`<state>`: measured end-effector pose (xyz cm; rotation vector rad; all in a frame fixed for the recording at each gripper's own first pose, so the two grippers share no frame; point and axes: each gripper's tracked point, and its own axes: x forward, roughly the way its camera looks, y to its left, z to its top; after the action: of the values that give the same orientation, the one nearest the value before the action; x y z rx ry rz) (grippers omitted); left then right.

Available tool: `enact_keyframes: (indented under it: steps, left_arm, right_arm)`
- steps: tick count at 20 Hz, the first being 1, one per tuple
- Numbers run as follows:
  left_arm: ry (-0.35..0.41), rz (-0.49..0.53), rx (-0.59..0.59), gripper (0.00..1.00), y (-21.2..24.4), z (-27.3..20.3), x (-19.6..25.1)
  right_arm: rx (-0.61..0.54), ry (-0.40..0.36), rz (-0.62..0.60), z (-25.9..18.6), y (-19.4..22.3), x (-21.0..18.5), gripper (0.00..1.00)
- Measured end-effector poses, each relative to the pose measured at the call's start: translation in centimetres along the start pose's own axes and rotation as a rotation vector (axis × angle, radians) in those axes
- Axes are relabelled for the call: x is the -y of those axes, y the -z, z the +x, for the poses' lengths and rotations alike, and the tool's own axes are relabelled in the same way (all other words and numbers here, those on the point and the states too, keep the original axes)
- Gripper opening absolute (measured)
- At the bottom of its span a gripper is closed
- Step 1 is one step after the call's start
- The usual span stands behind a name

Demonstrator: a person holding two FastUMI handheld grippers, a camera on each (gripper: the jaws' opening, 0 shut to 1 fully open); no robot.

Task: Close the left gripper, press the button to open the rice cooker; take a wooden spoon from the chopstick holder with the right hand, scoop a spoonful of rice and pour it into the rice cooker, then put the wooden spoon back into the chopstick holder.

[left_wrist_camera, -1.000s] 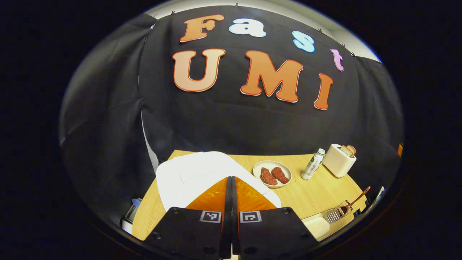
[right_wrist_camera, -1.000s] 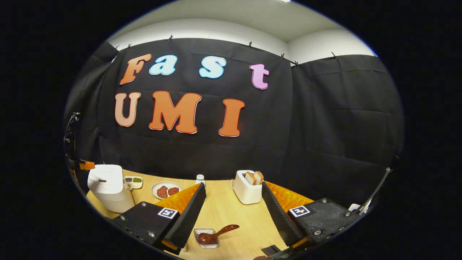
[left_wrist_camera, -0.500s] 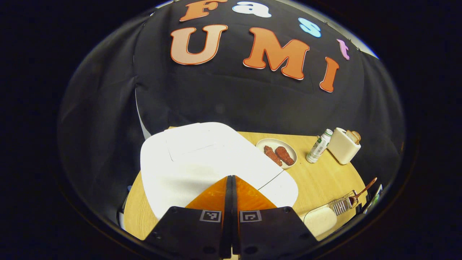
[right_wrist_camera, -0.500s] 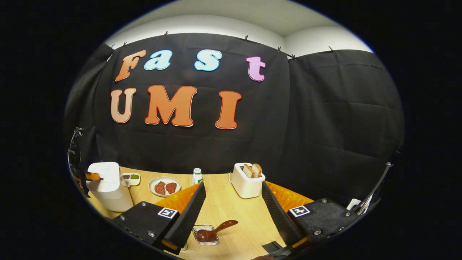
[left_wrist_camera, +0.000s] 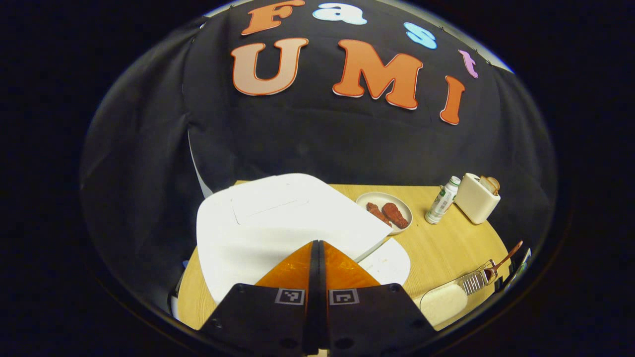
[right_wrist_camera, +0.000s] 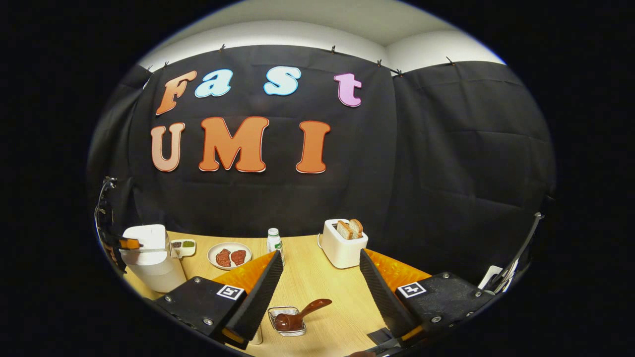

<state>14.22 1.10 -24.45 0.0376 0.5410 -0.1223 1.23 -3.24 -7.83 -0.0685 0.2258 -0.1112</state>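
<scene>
The white rice cooker lies right under my left gripper, which is shut with its tips over the cooker's front edge. The lid stands a crack above the cooker's front lip. In the right gripper view the same cooker stands at the far left with the left gripper at its top. The wooden spoon leans in the wire chopstick holder, just below my right gripper, which is open and holds nothing. A dish of white rice sits beside the holder.
On the wooden table stand a plate of two meat pieces, a small bottle and a white toaster with bread. A small dish of condiments sits behind the cooker. Black cloth walls close in the back and sides.
The left gripper came down close onto the cooker's front. The lid's front edge has since lifted slightly, showing a gap. The right gripper stayed open and barely moved.
</scene>
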Motion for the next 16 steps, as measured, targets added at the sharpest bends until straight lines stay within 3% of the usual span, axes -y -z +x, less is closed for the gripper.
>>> enact_keyframes:
  steps: [4,7,12,16]
  left_arm:
    - [-0.055,-0.012,0.164,0.04,-7.3,-3.7,-1.1]
    - [-0.039,-0.018,0.272,0.05,-11.5,-8.1,-0.3]
    - [0.003,-0.039,0.324,0.04,-13.5,-12.7,1.0]
    - [-0.065,-0.02,0.371,0.05,-13.8,-15.6,-0.3]
  right_arm:
    - [0.007,-0.002,0.044,-0.1,0.2,0.4,0.97]
    - [0.021,0.013,0.044,0.1,0.6,1.0,0.96]
    - [0.044,0.007,0.034,0.4,1.3,1.0,0.96]
    - [0.053,-0.03,0.028,1.2,2.9,0.3,0.96]
